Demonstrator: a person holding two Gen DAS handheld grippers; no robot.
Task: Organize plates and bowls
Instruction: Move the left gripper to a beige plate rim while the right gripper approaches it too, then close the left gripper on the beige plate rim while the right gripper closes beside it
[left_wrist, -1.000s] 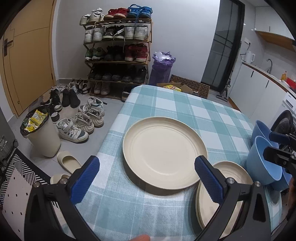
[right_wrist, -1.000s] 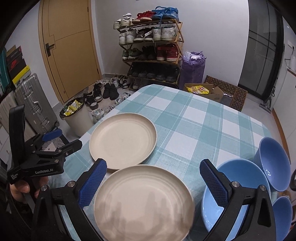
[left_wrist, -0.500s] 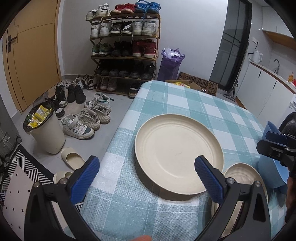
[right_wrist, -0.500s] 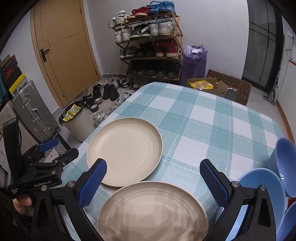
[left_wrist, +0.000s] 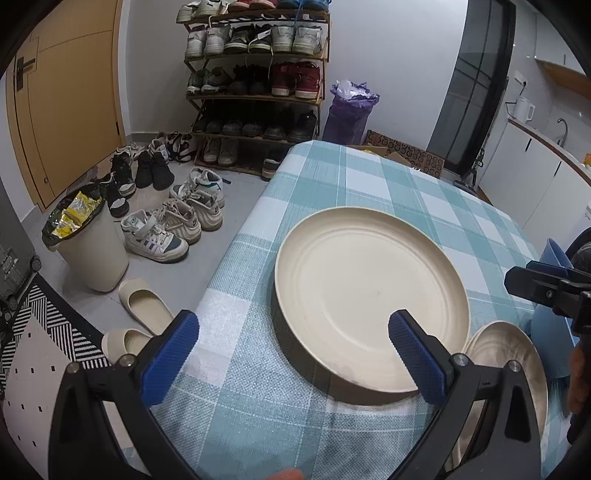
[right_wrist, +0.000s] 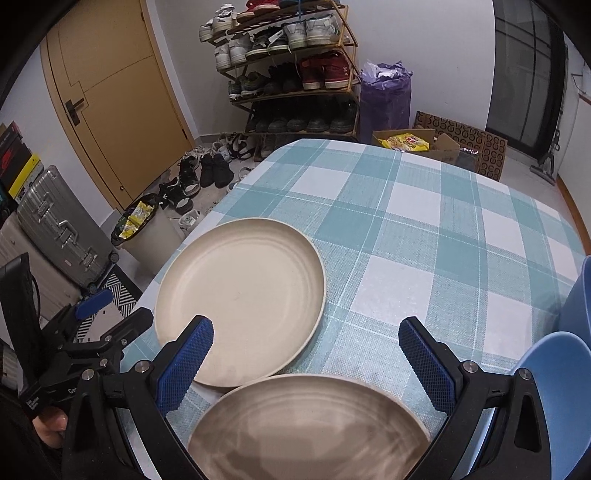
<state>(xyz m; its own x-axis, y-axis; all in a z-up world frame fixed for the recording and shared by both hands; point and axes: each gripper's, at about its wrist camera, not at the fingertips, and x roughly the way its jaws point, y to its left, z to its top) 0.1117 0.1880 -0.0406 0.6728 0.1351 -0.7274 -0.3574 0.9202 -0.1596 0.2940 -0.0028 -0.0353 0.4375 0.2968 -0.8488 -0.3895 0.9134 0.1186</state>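
Two cream plates lie on the checked tablecloth. The far plate (left_wrist: 369, 295) (right_wrist: 240, 295) sits near the table's left edge; the near plate (left_wrist: 513, 354) (right_wrist: 306, 428) lies just beside it, closer to me. My left gripper (left_wrist: 291, 354) is open, low over the cloth, its right pad over the far plate's near rim. My right gripper (right_wrist: 306, 354) is open above the gap between the two plates, and it also shows in the left wrist view (left_wrist: 546, 288). Blue bowls (right_wrist: 557, 398) (left_wrist: 554, 254) crowd the right edge.
The table (right_wrist: 424, 206) drops off at its left edge to a floor with shoes (left_wrist: 166, 229), slippers (left_wrist: 144, 299) and a bin (left_wrist: 88, 247). A shoe rack (left_wrist: 255, 85), a purple bag (right_wrist: 384, 96) and a suitcase (right_wrist: 59, 229) stand beyond.
Both grippers have moved forward and lower toward the table; the plates now look larger and nearer. Jaws stayed open, and nothing was picked up.
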